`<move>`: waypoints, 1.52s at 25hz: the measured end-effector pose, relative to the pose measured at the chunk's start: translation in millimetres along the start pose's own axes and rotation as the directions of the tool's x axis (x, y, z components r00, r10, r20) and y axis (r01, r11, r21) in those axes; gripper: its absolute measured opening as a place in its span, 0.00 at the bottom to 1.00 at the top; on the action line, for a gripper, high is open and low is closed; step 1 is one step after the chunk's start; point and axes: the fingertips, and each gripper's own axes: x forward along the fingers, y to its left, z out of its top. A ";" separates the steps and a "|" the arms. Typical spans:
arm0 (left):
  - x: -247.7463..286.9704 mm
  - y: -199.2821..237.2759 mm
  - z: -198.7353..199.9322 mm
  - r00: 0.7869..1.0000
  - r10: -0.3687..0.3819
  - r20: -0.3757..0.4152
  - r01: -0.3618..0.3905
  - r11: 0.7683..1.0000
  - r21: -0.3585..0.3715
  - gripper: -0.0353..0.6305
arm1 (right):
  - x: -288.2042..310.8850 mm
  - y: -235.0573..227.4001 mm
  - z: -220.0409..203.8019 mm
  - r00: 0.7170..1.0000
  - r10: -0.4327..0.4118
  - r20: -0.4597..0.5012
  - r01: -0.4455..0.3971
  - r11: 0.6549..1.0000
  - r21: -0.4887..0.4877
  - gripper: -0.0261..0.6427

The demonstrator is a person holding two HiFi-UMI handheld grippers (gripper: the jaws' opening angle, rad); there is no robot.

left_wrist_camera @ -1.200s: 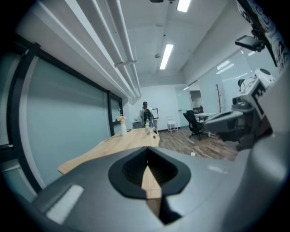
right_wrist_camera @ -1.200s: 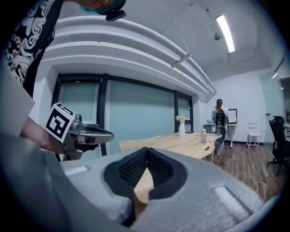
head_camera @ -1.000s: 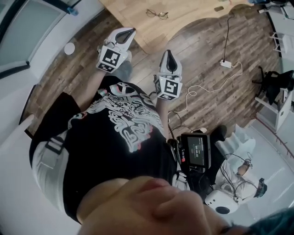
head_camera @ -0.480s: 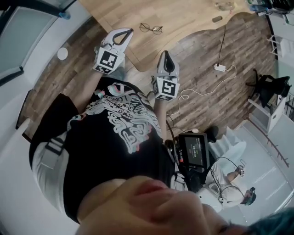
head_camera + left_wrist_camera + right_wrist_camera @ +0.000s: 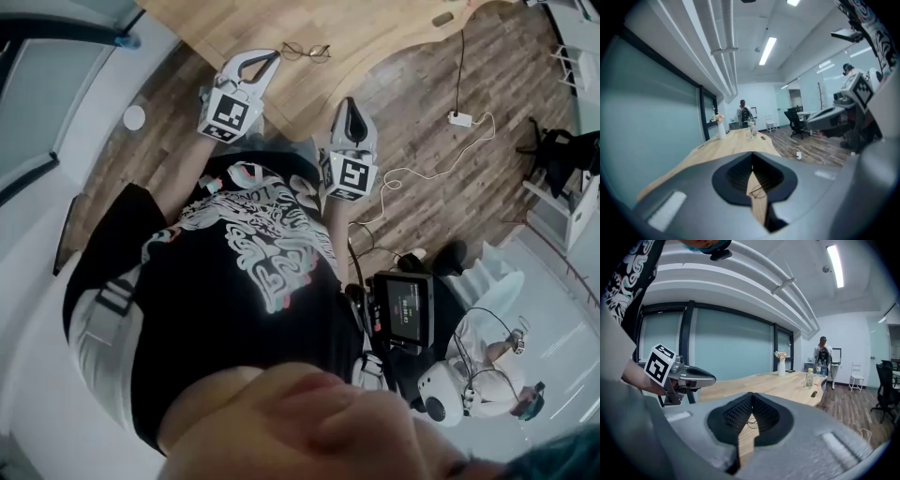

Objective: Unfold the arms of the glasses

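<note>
The glasses [image 5: 306,51] lay near the edge of the wooden table [image 5: 375,28], just beyond the left gripper [image 5: 267,58], whose jaws met at the tips and held nothing. The right gripper [image 5: 347,103], likewise closed and empty, hung nearby. Farther along the table stood a flower vase [image 5: 781,366] and a bottle [image 5: 809,378]; a white power strip [image 5: 459,118] lay on the floor.

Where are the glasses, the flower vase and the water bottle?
glasses [image 5: 307,51]: head view, on the middle of the frame, between the lenses.
vase [image 5: 781,368]: right gripper view, on its white body, below the flowers.
bottle [image 5: 809,379]: right gripper view, on the middle of its clear body.
</note>
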 end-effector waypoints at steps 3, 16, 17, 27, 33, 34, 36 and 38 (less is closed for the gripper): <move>2.1 -6.0 6.1 1.000 -0.025 -0.003 0.025 0.998 0.050 0.04 | -1.0 -1.6 4.0 1.000 -0.004 0.001 0.004 1.000 -0.008 0.04; 5.0 24.4 5.5 0.999 0.024 -0.029 -0.023 1.000 0.019 0.04 | 32.2 -20.4 3.8 1.000 0.010 -0.001 -0.010 1.000 0.001 0.04; 8.3 27.9 6.0 0.999 0.032 -0.027 -0.032 0.999 0.015 0.04 | 37.7 -23.8 2.4 1.000 0.016 -0.009 -0.016 1.000 -0.006 0.04; 38.2 33.7 -15.5 0.997 0.016 -0.078 -0.017 1.000 -0.015 0.04 | 77.3 -33.2 -17.7 0.995 0.071 -0.068 -0.072 0.997 -0.019 0.04; 63.1 16.2 -31.4 0.991 -0.051 -0.123 0.049 0.999 -0.024 0.04 | 92.7 -34.6 -38.3 0.991 0.073 -0.114 -0.070 0.997 0.030 0.04; 67.4 16.1 -31.8 0.990 -0.057 -0.125 0.054 0.998 -0.025 0.04 | 96.6 -34.1 -41.2 0.989 0.077 -0.123 -0.075 0.997 0.025 0.04; 80.1 17.8 -35.6 0.989 -0.064 -0.133 0.059 0.998 -0.034 0.04 | 107.1 -34.2 -46.6 0.986 0.091 -0.141 -0.092 0.996 -0.006 0.04; 94.3 22.6 -43.8 0.987 -0.066 -0.149 0.059 0.997 -0.048 0.04 | 120.7 -35.3 -53.6 0.981 0.104 -0.163 -0.112 0.993 -0.038 0.04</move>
